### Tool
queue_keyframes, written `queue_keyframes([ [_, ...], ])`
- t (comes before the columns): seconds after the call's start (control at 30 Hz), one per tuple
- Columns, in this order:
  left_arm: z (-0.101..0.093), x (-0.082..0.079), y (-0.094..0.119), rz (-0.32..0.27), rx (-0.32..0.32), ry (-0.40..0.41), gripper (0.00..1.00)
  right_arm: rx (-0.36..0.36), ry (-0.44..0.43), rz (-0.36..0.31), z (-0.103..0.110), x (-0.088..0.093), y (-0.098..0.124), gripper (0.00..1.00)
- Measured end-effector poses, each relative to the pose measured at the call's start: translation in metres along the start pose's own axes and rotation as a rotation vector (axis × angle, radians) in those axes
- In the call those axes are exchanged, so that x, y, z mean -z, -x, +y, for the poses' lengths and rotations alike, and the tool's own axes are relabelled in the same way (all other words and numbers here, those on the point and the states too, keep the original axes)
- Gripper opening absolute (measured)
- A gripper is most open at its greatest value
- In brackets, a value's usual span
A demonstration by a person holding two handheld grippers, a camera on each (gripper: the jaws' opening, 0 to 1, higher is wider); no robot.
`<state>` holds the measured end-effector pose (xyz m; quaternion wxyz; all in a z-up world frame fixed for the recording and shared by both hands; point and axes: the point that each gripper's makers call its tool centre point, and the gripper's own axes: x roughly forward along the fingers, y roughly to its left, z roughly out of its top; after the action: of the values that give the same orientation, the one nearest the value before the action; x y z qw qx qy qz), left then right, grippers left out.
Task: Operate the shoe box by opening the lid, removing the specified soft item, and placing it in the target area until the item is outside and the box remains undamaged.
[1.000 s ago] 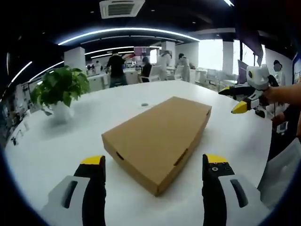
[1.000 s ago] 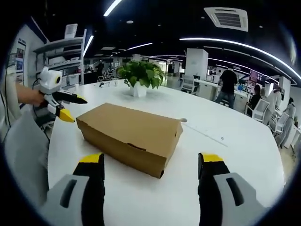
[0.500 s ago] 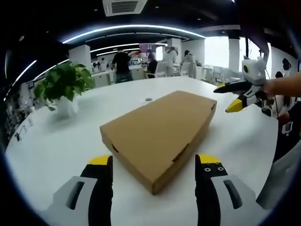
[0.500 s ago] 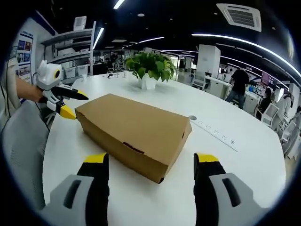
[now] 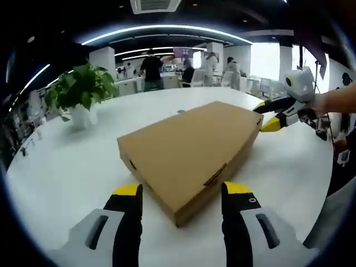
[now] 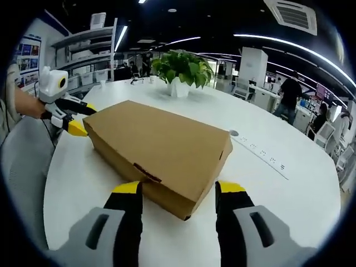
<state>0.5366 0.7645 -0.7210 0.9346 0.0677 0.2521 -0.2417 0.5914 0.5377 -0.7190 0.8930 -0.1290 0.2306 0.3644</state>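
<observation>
Box (image 5: 192, 153) lid closed, mid-table (image 5: 67, 167). Left gripper (image 5: 182, 192) spread at one end, right gripper (image 6: 177, 192) spread at the other; neither touching. Plant (image 5: 78, 92) near far edge. Risk: jaws closing on cardboard could crush a corner or tear the lid tabs.

Open-plan office, dark ceiling with curved strip lights (image 5: 167, 29) and a ceiling air vent (image 6: 293, 12). Large round white table (image 5: 61, 167); potted green plant (image 5: 78, 92) in a white pot standing on it, far left. Grey chair back (image 6: 22, 161), near left. Wall shelving (image 6: 92, 55) with boxes. Bright windows (image 5: 266, 61) far right. White pillar (image 6: 251, 64). People at far desks (image 5: 167, 69).
</observation>
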Motion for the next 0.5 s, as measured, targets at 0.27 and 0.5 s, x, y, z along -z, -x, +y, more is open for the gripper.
queue_keyframes([
  [0.27, 0.0011, 0.0008, -0.0017, -0.002, -0.008, 0.0, 0.54, -0.024, -0.017, 0.009, 0.0051, 0.0044, -0.0031, 0.44],
  [0.5, 0.0015, 0.0012, -0.0018, 0.007, 0.0, -0.005, 0.52, -0.017, -0.036, 0.01, 0.0058, 0.0052, -0.003, 0.44],
])
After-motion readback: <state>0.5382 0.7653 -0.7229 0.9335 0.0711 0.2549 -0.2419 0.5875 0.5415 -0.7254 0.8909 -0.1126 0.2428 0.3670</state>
